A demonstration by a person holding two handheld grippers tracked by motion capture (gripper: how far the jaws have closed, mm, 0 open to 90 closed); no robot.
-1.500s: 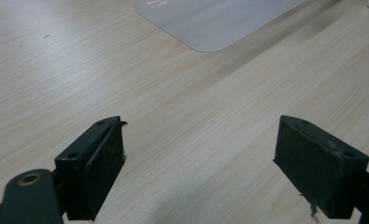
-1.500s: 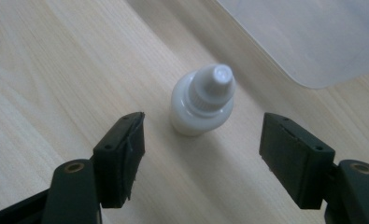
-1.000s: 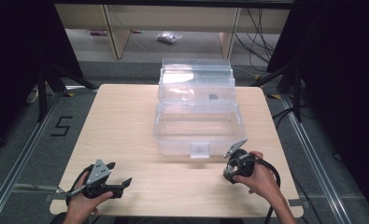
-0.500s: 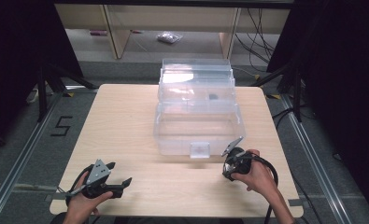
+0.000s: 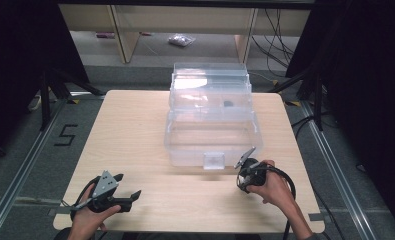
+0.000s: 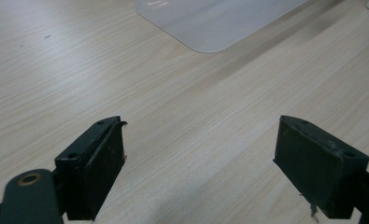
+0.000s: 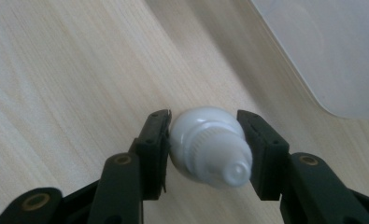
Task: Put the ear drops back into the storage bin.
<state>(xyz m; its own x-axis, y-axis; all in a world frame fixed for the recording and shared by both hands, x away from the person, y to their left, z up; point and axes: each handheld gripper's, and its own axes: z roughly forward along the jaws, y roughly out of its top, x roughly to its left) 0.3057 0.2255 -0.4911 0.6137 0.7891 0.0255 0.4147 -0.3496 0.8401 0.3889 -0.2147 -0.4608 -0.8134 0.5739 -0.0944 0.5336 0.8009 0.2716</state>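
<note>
Right tongs (image 7: 203, 140) have just been closing and now clamp the little white bottle (image 7: 210, 147) on the tabletop (image 5: 135, 130), at the clear box's (image 5: 210, 120) 5 o'clock corner. Grab looks done, ready to lift. Left tongs (image 6: 198, 163) sit apart, empty.

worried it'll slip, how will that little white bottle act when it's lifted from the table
The white bottle looks small and smooth, so probably light and somewhat slippery. The right hand-held gripper, whose jaws have just been closing, pinches its rounded sides, so it may twist or squirt out. If dropped on the table, the round body would likely roll.
</note>
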